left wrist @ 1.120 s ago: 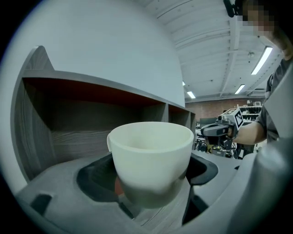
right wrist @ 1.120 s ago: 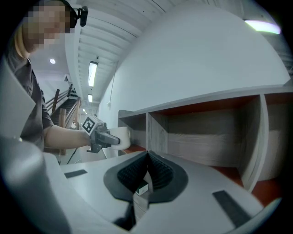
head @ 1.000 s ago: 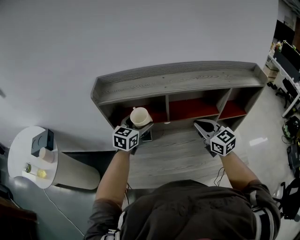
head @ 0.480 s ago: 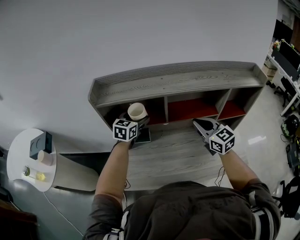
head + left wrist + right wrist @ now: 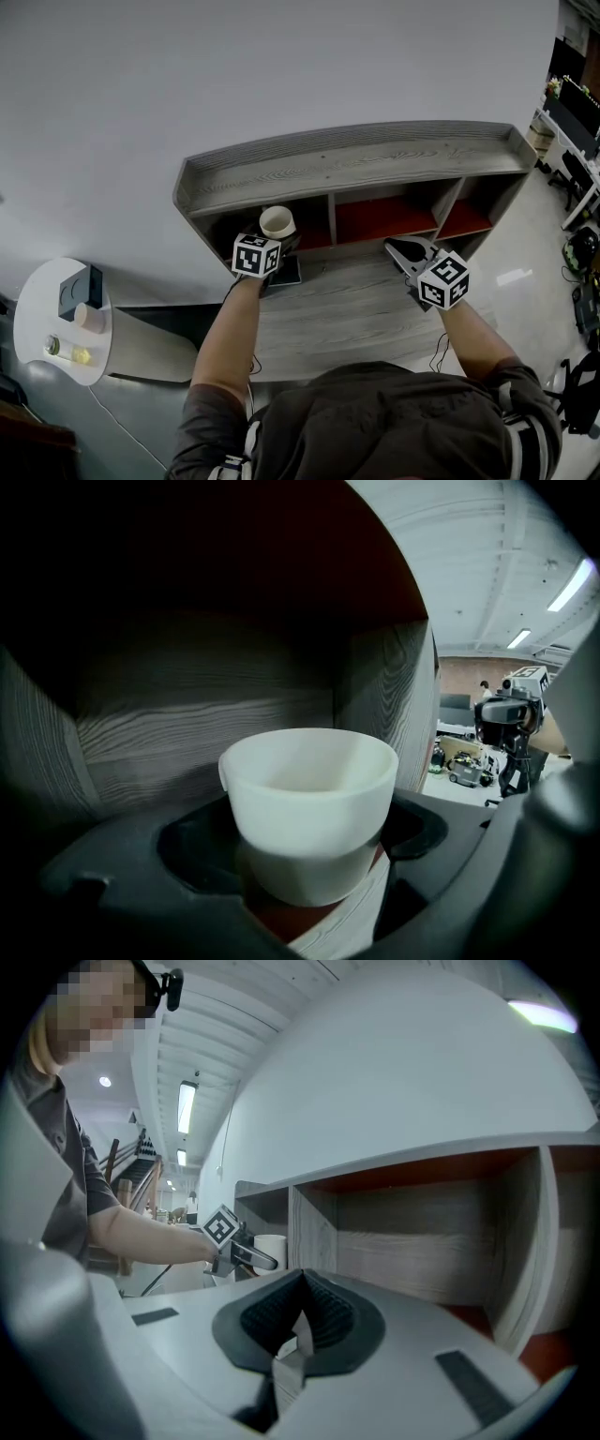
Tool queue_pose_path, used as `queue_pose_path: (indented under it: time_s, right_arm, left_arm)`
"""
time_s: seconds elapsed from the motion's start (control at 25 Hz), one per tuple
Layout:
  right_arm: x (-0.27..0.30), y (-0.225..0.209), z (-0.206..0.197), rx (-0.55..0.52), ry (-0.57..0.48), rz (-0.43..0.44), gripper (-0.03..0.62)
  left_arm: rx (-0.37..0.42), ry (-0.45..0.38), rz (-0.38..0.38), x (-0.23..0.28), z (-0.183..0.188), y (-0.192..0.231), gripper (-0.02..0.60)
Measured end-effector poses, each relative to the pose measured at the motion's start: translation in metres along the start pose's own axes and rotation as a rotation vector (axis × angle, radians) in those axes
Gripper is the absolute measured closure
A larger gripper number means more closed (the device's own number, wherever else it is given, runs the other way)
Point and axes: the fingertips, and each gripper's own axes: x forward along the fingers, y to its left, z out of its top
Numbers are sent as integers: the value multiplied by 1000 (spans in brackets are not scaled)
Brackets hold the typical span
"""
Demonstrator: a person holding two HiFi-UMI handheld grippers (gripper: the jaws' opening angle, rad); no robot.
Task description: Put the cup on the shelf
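Soft even indoor light in head view, ceiling strip light [image 5: 188, 1108] glaring, shelf compartment [image 5: 169, 719] deep in shadow, fisheye bending and black corners in gripper views

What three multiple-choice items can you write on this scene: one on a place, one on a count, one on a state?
1. Where is the cup?
A. in the shelf's left compartment
B. on the round side table
C. on the floor

2. How many compartments does the shelf show?
A. two
B. three
C. five

3. How do the right gripper's jaws stand?
A. shut, empty
B. wide apart
C. shut on the cup

Answers:
1. A: the left gripper holds it between that compartment's walls.
2. B: two dividers make three.
3. A: they meet with nothing between.
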Motion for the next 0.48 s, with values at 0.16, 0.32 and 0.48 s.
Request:
queue_pose_path:
  time_s: [0.16, 0.32, 0.48]
  right_arm:
    - [-1, 0, -4, 8, 4, -1, 602]
    - [-1, 1, -7, 14, 4, 0, 602]
    - [-2, 3, -3, 10, -1, 5, 602]
  left_arm:
    - [0, -24, 10, 1, -2, 2, 153]
    - [15, -40, 25, 1, -1, 1, 153]
    - [17, -43, 32, 0, -1, 1, 153]
